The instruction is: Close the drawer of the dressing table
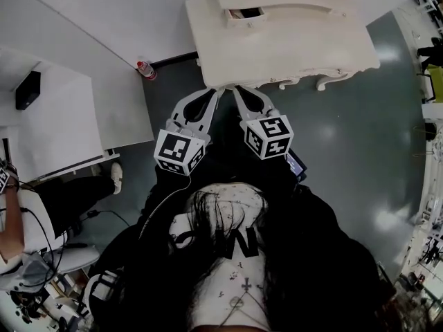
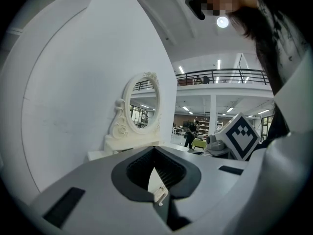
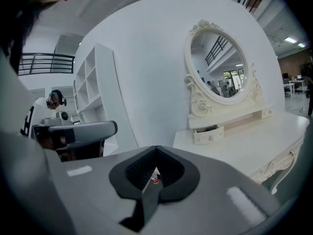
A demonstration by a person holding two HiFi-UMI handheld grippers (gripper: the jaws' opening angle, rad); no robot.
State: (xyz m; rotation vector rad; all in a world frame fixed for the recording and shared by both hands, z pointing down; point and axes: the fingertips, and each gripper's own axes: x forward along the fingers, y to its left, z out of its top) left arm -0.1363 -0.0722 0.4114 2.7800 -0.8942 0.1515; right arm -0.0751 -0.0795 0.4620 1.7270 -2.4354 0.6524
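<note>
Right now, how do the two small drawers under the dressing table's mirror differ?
The left drawer is pulled out; the right drawer sits flush. A dark gap shows above the left drawer's front, none above the right drawer's. Both are small and cream, each with a knob.

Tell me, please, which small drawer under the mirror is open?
The left drawer, facing the mirror: it juts out, dark gap on top; the right drawer sits flush.
</note>
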